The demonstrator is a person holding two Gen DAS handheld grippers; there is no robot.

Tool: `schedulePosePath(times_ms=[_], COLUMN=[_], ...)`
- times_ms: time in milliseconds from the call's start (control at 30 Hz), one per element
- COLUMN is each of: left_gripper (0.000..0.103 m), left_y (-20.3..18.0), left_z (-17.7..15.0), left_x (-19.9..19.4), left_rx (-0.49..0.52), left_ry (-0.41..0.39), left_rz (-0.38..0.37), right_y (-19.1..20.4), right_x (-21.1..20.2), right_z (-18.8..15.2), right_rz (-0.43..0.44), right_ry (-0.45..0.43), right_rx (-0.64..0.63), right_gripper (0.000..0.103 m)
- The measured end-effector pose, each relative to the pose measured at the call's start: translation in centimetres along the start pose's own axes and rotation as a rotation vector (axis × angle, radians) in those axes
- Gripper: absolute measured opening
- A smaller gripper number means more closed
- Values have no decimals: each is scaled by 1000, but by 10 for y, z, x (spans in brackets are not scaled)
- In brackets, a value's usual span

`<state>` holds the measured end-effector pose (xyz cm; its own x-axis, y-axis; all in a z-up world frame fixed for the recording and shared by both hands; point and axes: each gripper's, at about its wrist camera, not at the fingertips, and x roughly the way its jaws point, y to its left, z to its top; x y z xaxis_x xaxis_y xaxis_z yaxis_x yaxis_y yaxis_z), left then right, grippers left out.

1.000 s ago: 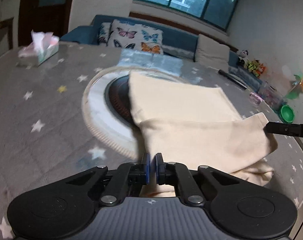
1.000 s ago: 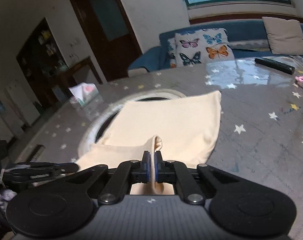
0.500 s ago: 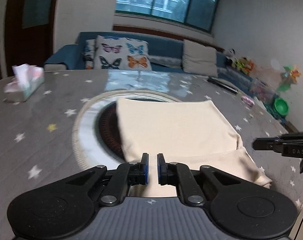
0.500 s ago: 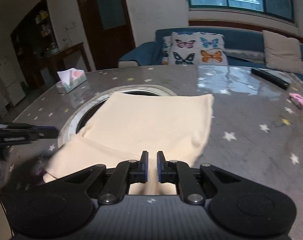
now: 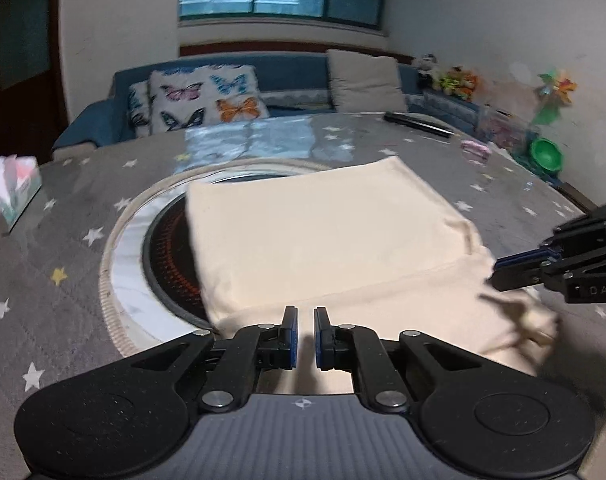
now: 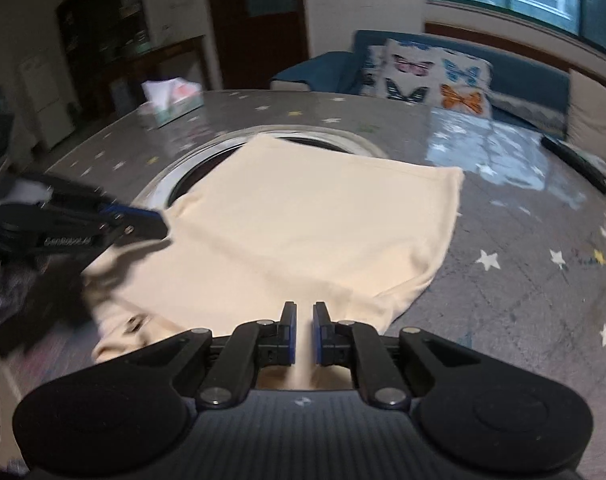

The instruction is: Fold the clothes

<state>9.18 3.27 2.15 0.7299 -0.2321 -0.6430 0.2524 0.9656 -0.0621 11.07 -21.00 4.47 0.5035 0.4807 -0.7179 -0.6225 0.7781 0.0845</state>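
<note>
A cream garment (image 5: 323, 232) lies folded flat on the grey star-patterned table (image 5: 43, 280), partly over a round inset burner (image 5: 163, 256). My left gripper (image 5: 305, 312) hovers over the garment's near edge, its pads nearly together with a thin slit and nothing in it. In the left wrist view my right gripper (image 5: 499, 270) comes in from the right over the garment's rumpled right end. The right wrist view shows the same garment (image 6: 303, 232). There my right gripper (image 6: 304, 307) is also nearly shut and empty, and my left gripper (image 6: 159, 224) stands at the garment's left corner.
A tissue box (image 5: 11, 192) stands at the table's left. A black remote (image 5: 419, 124), a pink item (image 5: 477, 148) and a green bowl (image 5: 547, 156) lie at the far right. A blue sofa with a butterfly cushion (image 5: 207, 100) sits behind the table.
Both grippers held the garment's lifted edge a second ago and have let it go. The fold now lies flat, and both views have rolled level.
</note>
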Motion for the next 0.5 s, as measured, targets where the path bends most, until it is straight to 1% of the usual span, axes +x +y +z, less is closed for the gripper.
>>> schedulePosePath(times_ms=[100,200,267,333,400,500], left_gripper=[10,10,10,10,10,10], left_y=[-19,-38,-49,-56,-59,-58], left_z=[-4,-15,-22,-27,-29,-26], left_x=[-6,-7,-6,-9,-12,-17], left_rx=[45,115,170,204,215,203], left_ry=[-7,7,19,14,7,-16], left_rz=[-43,-78,-68,-62,-61,-57], right_y=[10,17,22,26,27,31], right_x=[-9,-7,-6,-12,-15,-12], right_z=[-7,-16,-21,-19,-18,-14], right_rz=[24,12,0,-6,-5,6], right_ry=[19,37,45,21,-5,-24], right_rx=[-48,-79,-99,-108,-102,-90], right_gripper=[9,11,11,11,12,12])
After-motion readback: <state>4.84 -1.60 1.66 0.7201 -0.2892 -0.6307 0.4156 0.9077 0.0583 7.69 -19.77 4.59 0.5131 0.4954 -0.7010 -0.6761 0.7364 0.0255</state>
